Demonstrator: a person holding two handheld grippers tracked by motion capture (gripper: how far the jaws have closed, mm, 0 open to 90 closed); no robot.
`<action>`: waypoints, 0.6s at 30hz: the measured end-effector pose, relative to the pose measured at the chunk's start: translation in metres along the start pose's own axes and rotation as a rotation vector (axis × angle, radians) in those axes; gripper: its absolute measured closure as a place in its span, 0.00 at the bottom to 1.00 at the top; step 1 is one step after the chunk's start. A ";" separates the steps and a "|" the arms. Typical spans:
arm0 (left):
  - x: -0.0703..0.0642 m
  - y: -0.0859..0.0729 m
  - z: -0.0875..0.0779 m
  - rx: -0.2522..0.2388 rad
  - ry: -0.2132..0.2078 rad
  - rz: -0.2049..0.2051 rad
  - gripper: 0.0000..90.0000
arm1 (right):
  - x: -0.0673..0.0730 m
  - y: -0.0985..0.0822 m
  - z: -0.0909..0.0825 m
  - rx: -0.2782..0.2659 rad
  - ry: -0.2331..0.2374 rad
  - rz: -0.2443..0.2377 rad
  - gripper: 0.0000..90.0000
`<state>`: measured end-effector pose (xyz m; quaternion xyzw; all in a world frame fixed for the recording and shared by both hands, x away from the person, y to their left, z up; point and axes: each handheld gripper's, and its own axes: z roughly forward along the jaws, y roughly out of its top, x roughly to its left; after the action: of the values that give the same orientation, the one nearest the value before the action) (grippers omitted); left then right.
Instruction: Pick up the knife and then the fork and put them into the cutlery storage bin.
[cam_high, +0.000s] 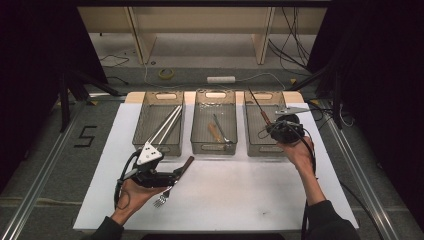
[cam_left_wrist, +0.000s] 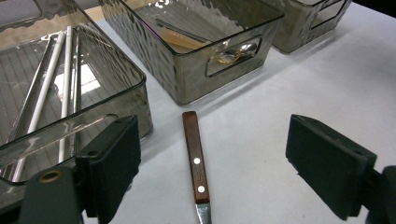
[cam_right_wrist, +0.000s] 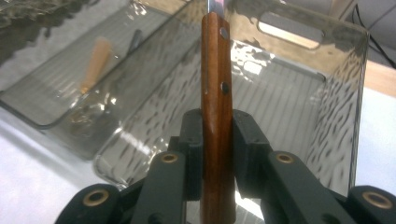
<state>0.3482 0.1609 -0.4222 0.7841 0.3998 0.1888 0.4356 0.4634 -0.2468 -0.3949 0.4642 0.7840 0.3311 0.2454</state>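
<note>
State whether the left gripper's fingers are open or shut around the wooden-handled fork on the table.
Open. In the left gripper view the left gripper has its fingers standing wide apart, either side of the fork, touching neither side of its handle.

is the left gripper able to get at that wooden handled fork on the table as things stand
Probably yes. The left gripper has its jaws open on either side of the fork's wooden handle, which lies flat on the white table. Nothing sits between them, and the nearest bin stands off to one side.

White table (cam_high: 225, 200) with three smoky plastic bins (cam_high: 214, 127) lined up along the back, plus a wood-handled fork (cam_high: 172, 184) lying out front.
</note>
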 end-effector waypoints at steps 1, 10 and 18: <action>0.000 0.000 0.000 0.004 -0.001 -0.001 0.20 | -0.001 -0.001 0.002 0.007 -0.004 0.010 0.85; -0.002 -0.002 0.000 0.006 0.000 0.007 0.20 | -0.006 -0.001 0.013 0.034 -0.014 0.069 0.85; -0.002 -0.003 0.001 0.003 -0.004 0.019 0.19 | -0.005 -0.003 0.021 0.056 -0.030 0.094 0.85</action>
<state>0.3458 0.1596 -0.4250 0.7889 0.3917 0.1909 0.4333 0.4784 -0.2467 -0.4102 0.5121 0.7666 0.3130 0.2283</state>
